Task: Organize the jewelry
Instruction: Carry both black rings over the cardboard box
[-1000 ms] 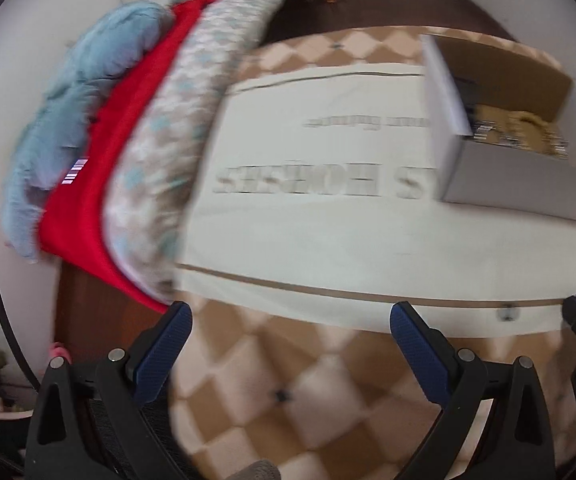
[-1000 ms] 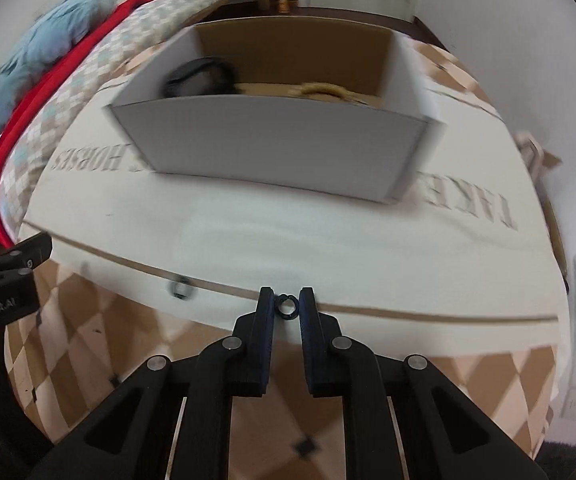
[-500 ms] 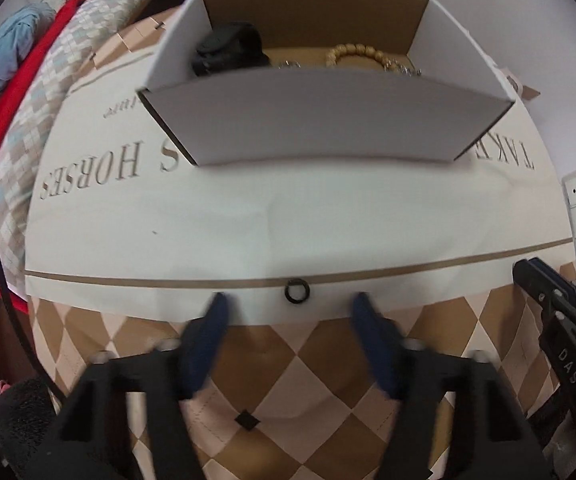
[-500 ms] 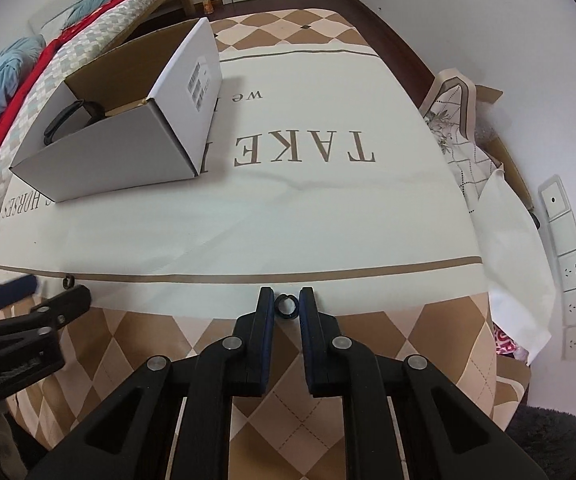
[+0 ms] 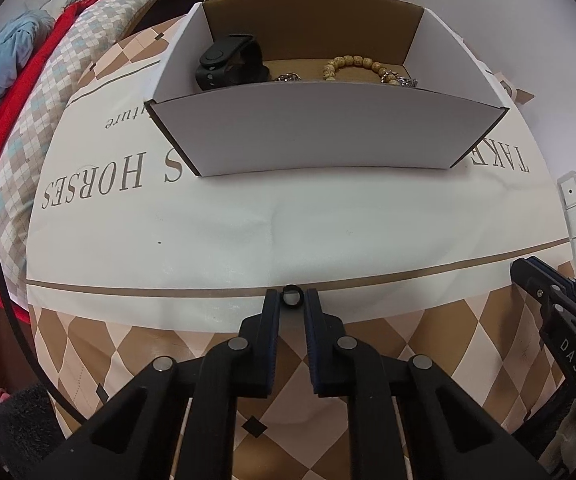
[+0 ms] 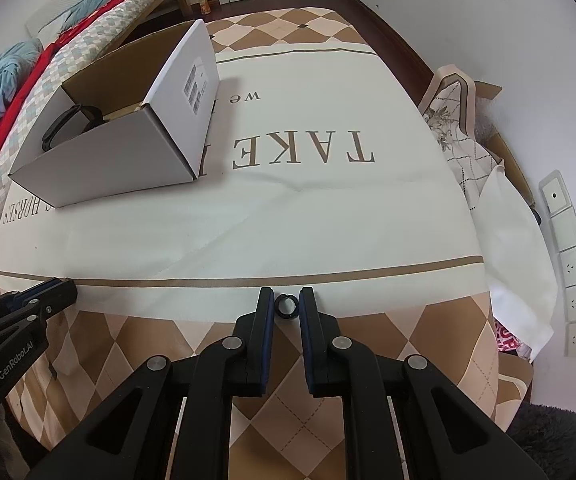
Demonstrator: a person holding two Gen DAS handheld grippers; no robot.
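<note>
My left gripper (image 5: 291,298) is shut on a small black ring (image 5: 291,296), low over the tablecloth's brown stripe. My right gripper (image 6: 286,305) is shut on another black ring (image 6: 286,306) near the table's front edge. An open white cardboard box (image 5: 319,136) stands ahead of the left gripper and holds a black watch (image 5: 230,62), a beaded bracelet (image 5: 353,64) and silver pieces. In the right wrist view the box (image 6: 128,160) is at the far left. The right gripper shows in the left wrist view (image 5: 555,320); the left gripper shows in the right wrist view (image 6: 20,312).
A cream tablecloth (image 5: 288,220) with printed letters covers the table. Folded red, checked and blue bedding (image 5: 20,92) lies to the left. A white cloth and a cardboard piece (image 6: 499,216) hang off the right side. Wall sockets (image 6: 571,264) are on the right.
My left gripper swung from the bedding to face the box, came down around the black ring and shut on it. My right gripper stayed shut on its ring and turned right.
</note>
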